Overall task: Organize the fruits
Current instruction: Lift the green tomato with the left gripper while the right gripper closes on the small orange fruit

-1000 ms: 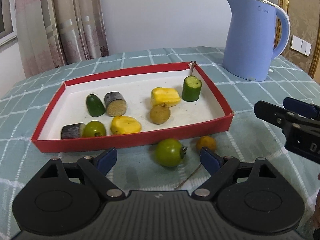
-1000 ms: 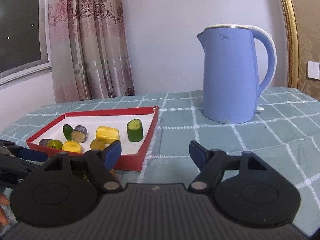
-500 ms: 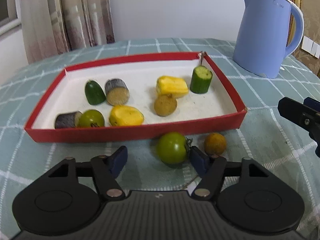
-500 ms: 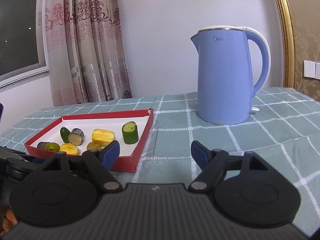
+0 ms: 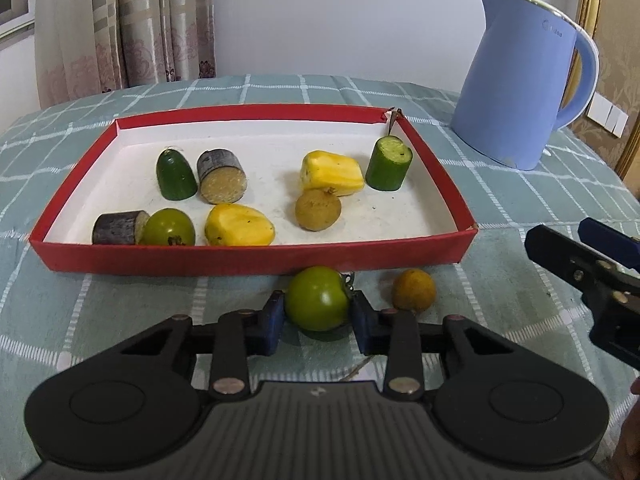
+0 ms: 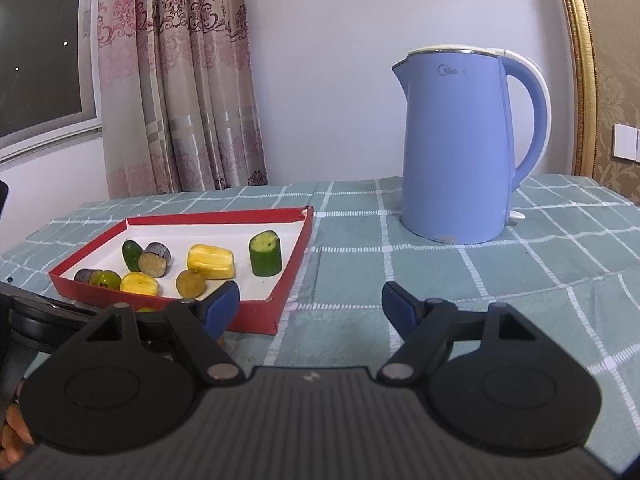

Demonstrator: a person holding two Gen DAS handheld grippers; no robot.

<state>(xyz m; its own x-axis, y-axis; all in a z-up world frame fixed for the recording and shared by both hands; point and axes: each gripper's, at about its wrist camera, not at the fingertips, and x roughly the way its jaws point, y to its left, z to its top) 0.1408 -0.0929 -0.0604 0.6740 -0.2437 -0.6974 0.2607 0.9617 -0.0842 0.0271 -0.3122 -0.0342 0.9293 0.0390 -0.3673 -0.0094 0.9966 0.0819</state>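
- The left gripper [image 5: 317, 318] is closing its jaws on the green tomato [image 5: 317, 298]; the blue pads [image 5: 273, 316] sit against its two sides, and the fruit rests on the bench [image 5: 100, 312].
- The tomato's stem end points toward 3 o'clock in the left wrist view, its dried calyx beside the right pad.
- The right gripper [image 6: 310, 302] has its jaws standing well apart with nothing between them, only the cloth below; in the left wrist view it shows at 3 o'clock.
- A small orange-brown round fruit [image 5: 413, 290] lies on the cloth just beside the tomato, at its 3 o'clock, apart from the pad.
- At 12 o'clock from the tomato, close behind it, stands the red tray [image 5: 256, 258] with a white floor, its long axis running 9 to 3 o'clock.
- In the tray: a cucumber piece [image 5: 389, 164] upright at the far right corner, a cucumber tip [image 5: 175, 175] lying with its rounded end toward 12 o'clock, two dark-skinned cane sections [image 5: 222, 176] lying on their sides, two yellow chunks [image 5: 331, 168], a brown round fruit [image 5: 318, 209] and a second green tomato [image 5: 169, 232] at the near edge.
- The blue kettle [image 6: 460, 144] stands at 1 o'clock in the right wrist view, spout to the left, handle to the right; a small logo sits near its top, too blurred to read surely.
- A curtain [image 6: 176, 80] hangs behind the bench.
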